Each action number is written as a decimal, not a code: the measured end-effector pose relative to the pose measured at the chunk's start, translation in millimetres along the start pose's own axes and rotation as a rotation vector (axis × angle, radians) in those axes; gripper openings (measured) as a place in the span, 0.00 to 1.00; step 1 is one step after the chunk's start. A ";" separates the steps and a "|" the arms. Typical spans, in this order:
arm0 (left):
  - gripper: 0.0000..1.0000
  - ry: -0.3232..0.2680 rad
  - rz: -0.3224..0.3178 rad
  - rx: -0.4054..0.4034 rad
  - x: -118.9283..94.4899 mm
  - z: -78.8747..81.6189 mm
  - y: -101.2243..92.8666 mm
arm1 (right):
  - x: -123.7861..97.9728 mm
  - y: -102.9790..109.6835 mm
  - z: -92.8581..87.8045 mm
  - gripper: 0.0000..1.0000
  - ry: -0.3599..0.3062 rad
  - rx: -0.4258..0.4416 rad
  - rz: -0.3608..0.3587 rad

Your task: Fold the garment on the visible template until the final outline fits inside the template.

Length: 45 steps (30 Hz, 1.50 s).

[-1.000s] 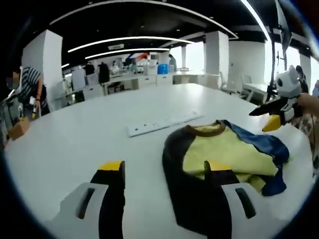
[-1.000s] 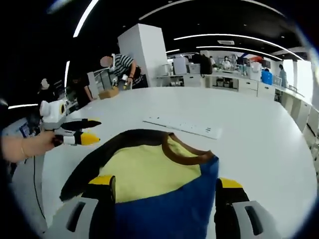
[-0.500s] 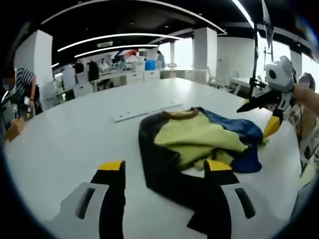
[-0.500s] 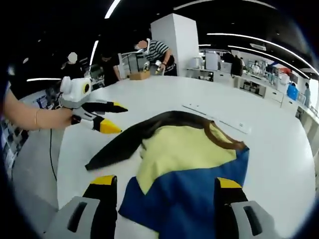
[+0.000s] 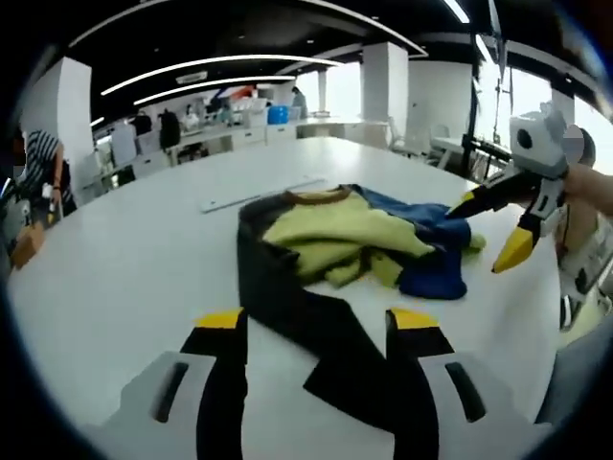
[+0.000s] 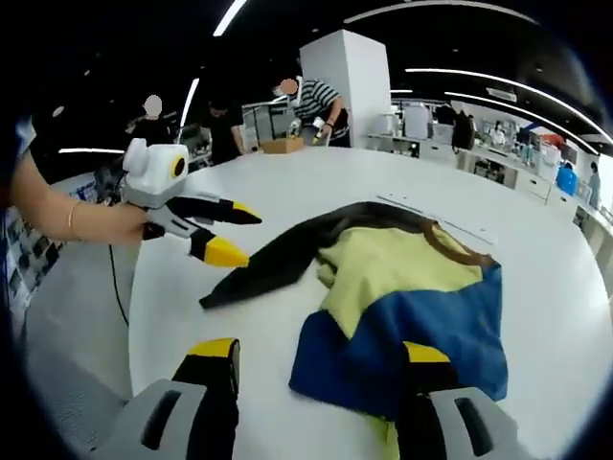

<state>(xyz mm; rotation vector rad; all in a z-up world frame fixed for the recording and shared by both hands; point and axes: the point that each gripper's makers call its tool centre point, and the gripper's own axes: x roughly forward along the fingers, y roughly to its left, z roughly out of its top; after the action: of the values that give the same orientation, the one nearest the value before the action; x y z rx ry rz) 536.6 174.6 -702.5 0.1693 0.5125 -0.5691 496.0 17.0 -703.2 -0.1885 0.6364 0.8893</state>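
In the left gripper view my left gripper (image 5: 314,331) hovers low over the white table (image 5: 124,278), jaws spread and holding nothing, with the garment's black sleeve (image 5: 316,335) running between them. Beyond lies the garment (image 5: 335,244), bunched in a heap of yellow, blue and black, brown collar at its far side. My right gripper (image 5: 488,225) hangs just past its blue edge, jaws parted and empty, a hand (image 5: 586,187) behind it. In the right gripper view, my right gripper (image 6: 321,359) sits above the blue panel (image 6: 412,331), and the left gripper (image 6: 235,230) points toward the sleeve tip (image 6: 215,299). Farther off a white strip (image 5: 259,192) lies flat on the table.
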 end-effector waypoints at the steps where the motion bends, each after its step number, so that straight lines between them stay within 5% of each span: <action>1: 0.54 0.005 0.000 -0.004 -0.7 -3.0 -1.2 | 1.7 1.9 -3.0 0.61 0.001 0.000 -0.003; 13: 0.49 0.054 -0.017 0.019 -9.9 -35.4 -29.7 | 12.5 6.7 -30.1 0.31 0.035 -0.004 -0.025; 26: 0.20 0.181 -0.031 0.096 -8.4 -61.5 -39.7 | 23.1 6.9 -42.4 0.19 0.085 -0.003 -0.049; 33: 0.01 0.204 -0.045 0.156 -4.7 -61.4 -46.6 | 25.0 5.6 -46.0 0.12 0.106 -0.052 -0.086; 38: 0.00 0.190 -0.046 0.126 -4.9 -58.7 -45.2 | 25.5 -2.1 -46.6 0.00 0.120 -0.126 -0.125; 45: 0.00 0.107 -0.035 0.123 -9.1 -33.1 -38.4 | 24.3 4.1 -32.4 0.00 0.065 -0.062 -0.063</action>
<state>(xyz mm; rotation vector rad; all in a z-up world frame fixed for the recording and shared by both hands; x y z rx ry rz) 495.0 156.5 -727.0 0.3094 0.5851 -0.6280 489.8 22.6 -743.0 -0.2928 0.6607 0.8448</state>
